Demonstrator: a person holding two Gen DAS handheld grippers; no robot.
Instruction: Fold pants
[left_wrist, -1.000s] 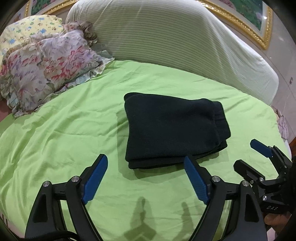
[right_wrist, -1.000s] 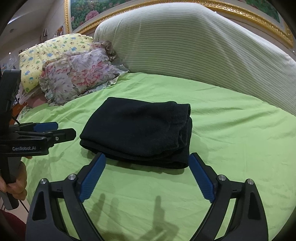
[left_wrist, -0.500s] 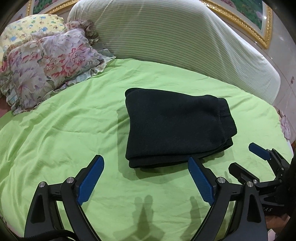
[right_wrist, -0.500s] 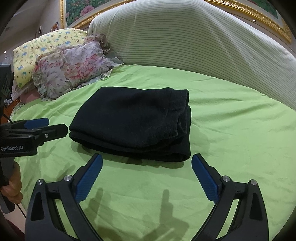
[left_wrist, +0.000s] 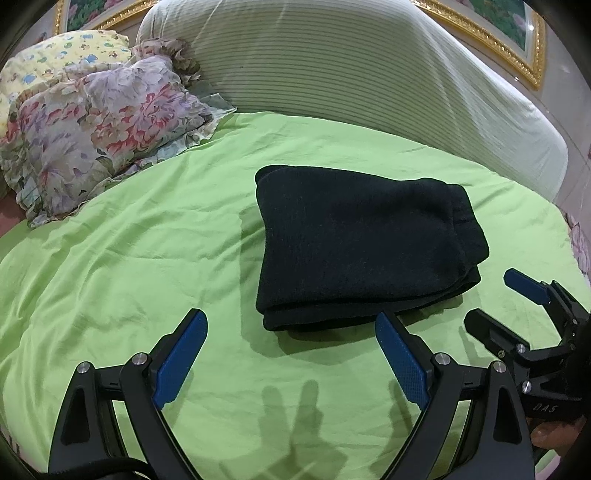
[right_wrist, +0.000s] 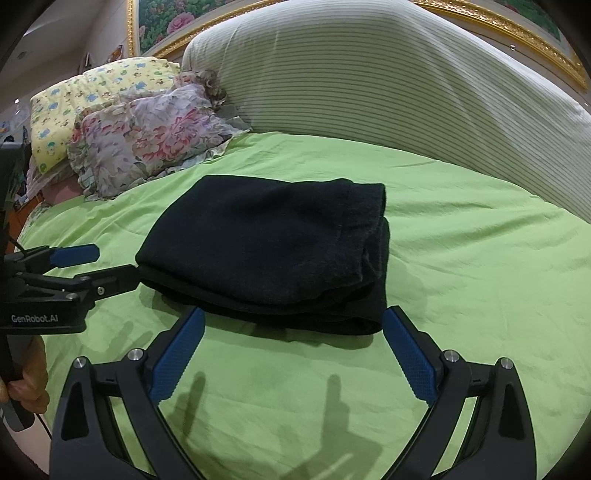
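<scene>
1. The black pants (left_wrist: 365, 251) lie folded in a compact stack on the green bedsheet (left_wrist: 147, 258).
2. Your left gripper (left_wrist: 290, 354) and right gripper (right_wrist: 291, 350) hang spread and empty, just short of the stack.
3. Judged finished: withdraw straight back and avoid snagging the near edge.
</scene>
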